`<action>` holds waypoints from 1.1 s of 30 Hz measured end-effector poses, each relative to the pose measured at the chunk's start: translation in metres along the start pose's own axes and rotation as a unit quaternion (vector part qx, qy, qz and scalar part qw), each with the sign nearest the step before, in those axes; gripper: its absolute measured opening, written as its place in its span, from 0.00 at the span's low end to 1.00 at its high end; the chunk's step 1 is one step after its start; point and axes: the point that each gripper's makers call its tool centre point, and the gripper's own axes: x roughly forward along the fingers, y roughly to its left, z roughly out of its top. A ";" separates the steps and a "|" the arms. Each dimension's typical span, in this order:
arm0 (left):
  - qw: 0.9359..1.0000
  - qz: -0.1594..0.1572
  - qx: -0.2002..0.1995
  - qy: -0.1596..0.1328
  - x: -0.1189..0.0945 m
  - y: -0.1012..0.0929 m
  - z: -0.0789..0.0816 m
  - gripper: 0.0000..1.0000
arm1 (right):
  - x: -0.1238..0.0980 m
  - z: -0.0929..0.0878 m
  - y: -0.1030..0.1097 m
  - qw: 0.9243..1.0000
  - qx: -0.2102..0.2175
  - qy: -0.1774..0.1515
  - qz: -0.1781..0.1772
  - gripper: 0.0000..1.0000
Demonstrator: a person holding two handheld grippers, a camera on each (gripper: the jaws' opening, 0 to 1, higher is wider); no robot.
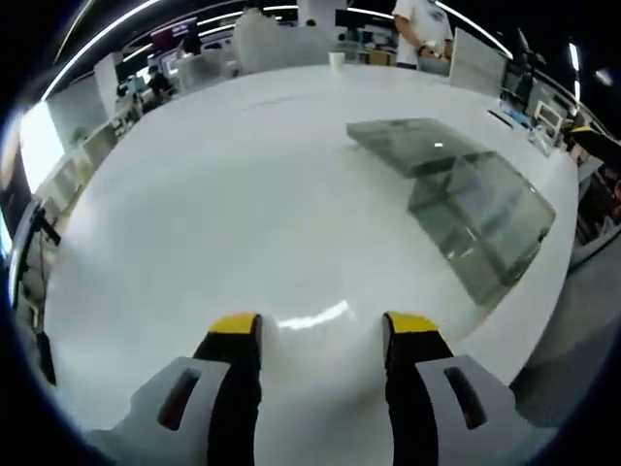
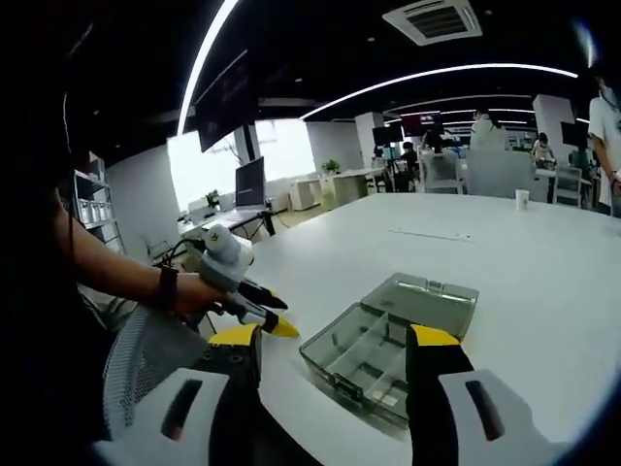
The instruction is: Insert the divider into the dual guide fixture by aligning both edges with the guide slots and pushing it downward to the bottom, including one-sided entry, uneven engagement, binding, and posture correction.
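While both grippers are hovering with nothing between their jaws, the job is looking barely begun. In the left gripper view, the left gripper is hanging over bare white table, its yellow-tipped jaws standing spread and released. In the right gripper view, the right gripper is likewise standing spread and unloaded, with the left one reaching in from the left in a person's hand.

Just past the right jaws, the clear plastic case is sitting near the table's edge, its hinged lid lying back flat. Its compartments are showing, but I cannot tell which strip inside is the divider, or whether one is lying loose. Seen from the left, the case is running its long axis obliquely away toward the upper left, with the lid at the far end; from the right, the open tray is facing the jaws and the lid is pointing away.

Judging from this, the main risks are these: the case is sitting close to the table's edge, so a sideways nudge could be sliding it off; a thin clear divider may be entering one slot only, tilting and binding.

Farther off, people are standing by desks beyond the table.
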 end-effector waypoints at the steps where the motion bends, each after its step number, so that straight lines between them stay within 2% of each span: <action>1: 1.000 0.000 0.001 -0.001 0.000 0.000 0.000 0.48 | 0.000 0.000 0.000 1.000 0.001 0.001 -0.001 0.57; 12: 1.000 0.003 -0.005 -0.006 -0.001 0.002 0.001 0.40 | 0.001 -0.003 0.002 1.000 0.010 0.003 0.005 0.54; 17: 1.000 0.009 -0.011 -0.002 -0.003 0.004 -0.001 0.30 | 0.001 -0.001 0.006 1.000 0.012 -0.002 0.016 0.54; 19: 1.000 0.009 -0.013 -0.003 -0.003 0.004 -0.001 0.30 | 0.000 0.003 0.010 1.000 0.012 -0.011 0.027 0.55; 26: 1.000 0.010 -0.007 0.003 -0.004 0.003 -0.003 0.30 | 0.002 0.003 0.010 0.999 0.017 -0.010 0.027 0.54; 29: 1.000 0.006 -0.016 0.005 -0.005 0.001 -0.003 0.29 | 0.001 0.005 0.016 0.999 0.012 -0.014 0.040 0.56; 33: 1.000 0.000 0.001 0.006 -0.005 -0.004 -0.001 0.28 | 0.001 0.003 0.020 0.999 0.007 -0.008 0.048 0.56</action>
